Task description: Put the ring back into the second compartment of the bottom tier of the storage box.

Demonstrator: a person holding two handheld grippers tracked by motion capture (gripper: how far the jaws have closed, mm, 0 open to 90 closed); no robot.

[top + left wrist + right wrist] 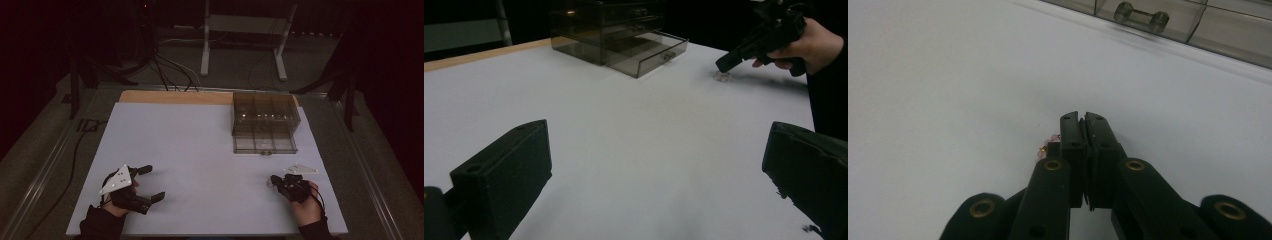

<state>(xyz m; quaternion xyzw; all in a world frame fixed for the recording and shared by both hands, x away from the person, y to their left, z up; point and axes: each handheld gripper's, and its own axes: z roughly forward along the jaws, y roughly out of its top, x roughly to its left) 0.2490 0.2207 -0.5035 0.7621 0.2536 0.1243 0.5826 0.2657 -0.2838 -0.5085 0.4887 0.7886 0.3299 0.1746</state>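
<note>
While the left gripper [145, 183] waited with jaws wide apart, the right gripper [1083, 122] held its jaws together over a small pink beaded trinket [1047, 148] on the white worktop [200, 150], peeking out beside them, seemingly light, delicate, best pinched across its beads.

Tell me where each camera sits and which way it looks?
High view: above the person's side, looking forward and down at the table; both hands and grippers show.
Left gripper view: rides the left gripper, facing the drawer box; open jaws show.
Right gripper view: rides the right gripper, low over the table; shut jaws show.
Shared: all see the drawer box.
</note>
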